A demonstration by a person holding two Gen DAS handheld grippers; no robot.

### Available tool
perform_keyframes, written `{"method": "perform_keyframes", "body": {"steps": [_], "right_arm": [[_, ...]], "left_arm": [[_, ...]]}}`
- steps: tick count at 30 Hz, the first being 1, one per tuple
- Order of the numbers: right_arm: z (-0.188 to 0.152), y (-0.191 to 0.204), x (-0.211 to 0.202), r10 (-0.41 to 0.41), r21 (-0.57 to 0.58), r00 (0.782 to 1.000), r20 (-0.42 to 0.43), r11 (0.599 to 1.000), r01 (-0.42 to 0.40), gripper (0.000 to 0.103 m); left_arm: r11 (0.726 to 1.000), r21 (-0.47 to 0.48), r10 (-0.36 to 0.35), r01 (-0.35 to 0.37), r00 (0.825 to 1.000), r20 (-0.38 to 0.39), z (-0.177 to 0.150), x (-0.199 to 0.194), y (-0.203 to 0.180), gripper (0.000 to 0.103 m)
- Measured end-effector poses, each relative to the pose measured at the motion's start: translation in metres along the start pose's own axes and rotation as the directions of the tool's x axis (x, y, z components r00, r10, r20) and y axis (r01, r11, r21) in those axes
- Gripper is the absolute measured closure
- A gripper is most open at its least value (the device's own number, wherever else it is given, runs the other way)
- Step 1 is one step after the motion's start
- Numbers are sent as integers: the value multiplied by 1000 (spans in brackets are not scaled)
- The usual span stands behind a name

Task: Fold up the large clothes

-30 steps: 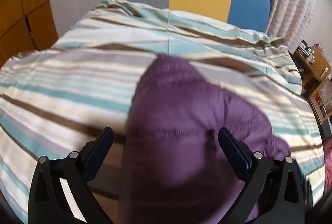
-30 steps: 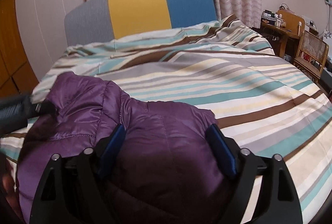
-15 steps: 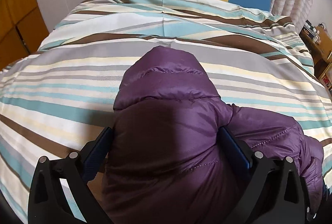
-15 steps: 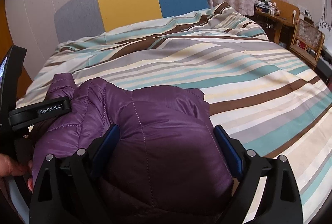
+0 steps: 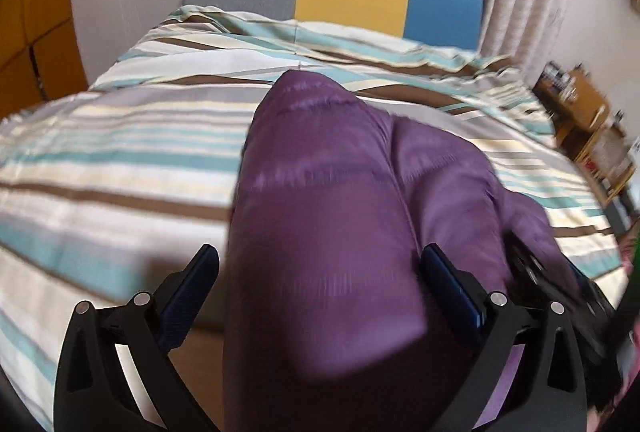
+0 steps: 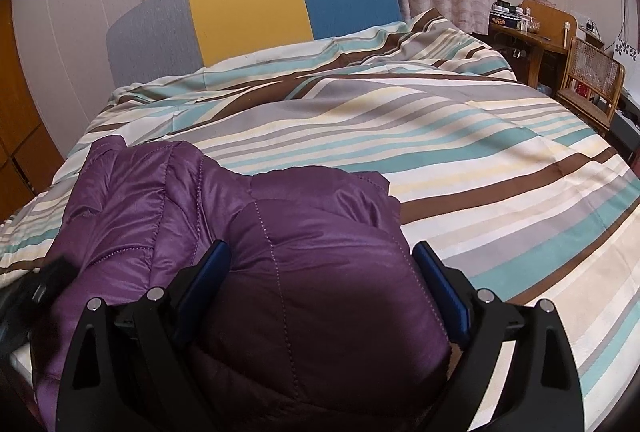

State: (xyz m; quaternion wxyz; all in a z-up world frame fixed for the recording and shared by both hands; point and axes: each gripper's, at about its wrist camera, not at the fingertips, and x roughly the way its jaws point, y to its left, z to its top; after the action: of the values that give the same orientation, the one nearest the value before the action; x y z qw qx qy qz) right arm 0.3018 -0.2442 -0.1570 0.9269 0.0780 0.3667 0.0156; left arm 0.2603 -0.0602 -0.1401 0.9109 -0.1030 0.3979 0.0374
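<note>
On the striped bedspread, near its foot end, a bunched purple jacket lies in a heap. Both the right gripper and left gripper straddle the jacket, jaws spread wide, the right's having just been opening.

bed with gray, yellow and blue headboard, covered by duvet striped in teal, cream, gray and brown. purple quilted jacket bunched directly on duvet at near edge, toward left side in right wrist view.
</note>
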Motion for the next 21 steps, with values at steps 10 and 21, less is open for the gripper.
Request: {"method": "perform_keyframes", "body": {"steps": [10, 21], "right_arm": [[-22, -16, -52, 78, 62, 997, 8, 995, -78, 7], [-46, -7, -45, -44, -35, 998, -37, 998, 42, 3]], "left_arm": [[983, 183, 3, -17, 997, 76, -38, -36, -14, 3], [983, 169, -65, 65, 998, -4, -45, -6, 0, 3]]}}
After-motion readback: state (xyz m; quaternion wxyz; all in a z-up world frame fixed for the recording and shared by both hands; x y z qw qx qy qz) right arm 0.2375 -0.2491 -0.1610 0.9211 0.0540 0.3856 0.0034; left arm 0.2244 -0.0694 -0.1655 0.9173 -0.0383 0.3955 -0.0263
